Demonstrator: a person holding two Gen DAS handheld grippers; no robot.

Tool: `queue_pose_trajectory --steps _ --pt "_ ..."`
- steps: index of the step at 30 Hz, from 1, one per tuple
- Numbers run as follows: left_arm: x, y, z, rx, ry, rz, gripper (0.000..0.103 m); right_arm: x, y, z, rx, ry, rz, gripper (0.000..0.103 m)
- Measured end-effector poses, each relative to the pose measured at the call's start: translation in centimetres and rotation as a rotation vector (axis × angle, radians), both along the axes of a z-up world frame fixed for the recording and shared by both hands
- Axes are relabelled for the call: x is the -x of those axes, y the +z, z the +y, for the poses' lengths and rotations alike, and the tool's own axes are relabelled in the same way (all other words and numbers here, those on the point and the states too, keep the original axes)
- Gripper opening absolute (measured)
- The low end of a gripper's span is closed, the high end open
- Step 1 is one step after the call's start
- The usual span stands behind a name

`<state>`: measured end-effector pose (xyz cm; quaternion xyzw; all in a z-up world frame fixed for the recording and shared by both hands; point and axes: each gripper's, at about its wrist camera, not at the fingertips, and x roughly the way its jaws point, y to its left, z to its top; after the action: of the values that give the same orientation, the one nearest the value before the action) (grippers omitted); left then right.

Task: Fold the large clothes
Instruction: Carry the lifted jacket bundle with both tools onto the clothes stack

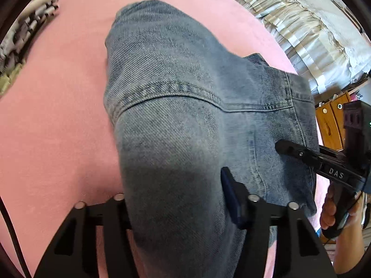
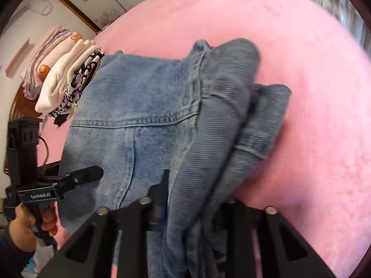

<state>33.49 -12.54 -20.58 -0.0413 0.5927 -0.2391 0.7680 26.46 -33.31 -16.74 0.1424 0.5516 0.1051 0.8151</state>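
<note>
Both grippers are clamping the denim jacket (image 1: pixel 176 120): left gripper (image 1: pixel 174 206) and right gripper (image 2: pixel 192 199) each pinching bunched fabric over the pink blanket (image 1: pixel 58 127); folded clothes stack (image 2: pixel 62 78) sitting at its far edge.

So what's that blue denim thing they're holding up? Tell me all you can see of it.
The denim garment looks like a faded, stonewashed blue jacket or similar large piece, with stitched double seams running across and down it. It is bunched and draped, partly lifted off the pink blanket. The left gripper has a thick fold between its fingers; the right gripper is clamped on a gathered, ribbed-looking fold, probably a sleeve. Its far edge lies beside a stack of folded clothes.
</note>
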Motion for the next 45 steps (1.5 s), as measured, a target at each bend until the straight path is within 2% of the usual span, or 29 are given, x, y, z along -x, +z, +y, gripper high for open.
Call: queue_pose_trajectory --steps 3,7,9,20,29,33,39,45 --pt "1.2 2.2 0.4 -0.022 0.005 -0.048 0.047 1.1 2.3 1.9 0.061 -0.005 -0.049 0.019" --pt "3.4 5.0 2.1 -0.079 -0.001 -0.104 0.046 3.3 4.5 4.9 0.064 0.012 -0.066 0.018" --pt "4.5 6.1 3.4 -0.096 -0.006 -0.103 0.046 4.6 5.1 6.5 0.06 0.024 -0.064 0.018" --pt "12.8 10.5 15.8 -0.185 0.058 -0.06 0.046 11.7 7.7 17.9 -0.046 0.143 -0.066 0.018" --pt "16.8 14.0 27.9 -0.203 0.166 -0.063 0.046 13.4 10.9 27.7 -0.071 0.291 -0.106 0.018" --pt "16.9 16.0 32.8 -0.206 0.208 -0.074 0.046 12.7 12.7 30.9 -0.087 0.333 -0.134 0.018" --pt "13.8 19.6 38.2 -0.212 0.247 -0.105 0.046 9.2 15.7 36.4 -0.094 0.373 -0.186 0.018" --pt "6.2 23.7 41.8 -0.199 0.276 -0.176 0.046 2.1 19.6 39.5 -0.065 0.38 -0.272 0.018"
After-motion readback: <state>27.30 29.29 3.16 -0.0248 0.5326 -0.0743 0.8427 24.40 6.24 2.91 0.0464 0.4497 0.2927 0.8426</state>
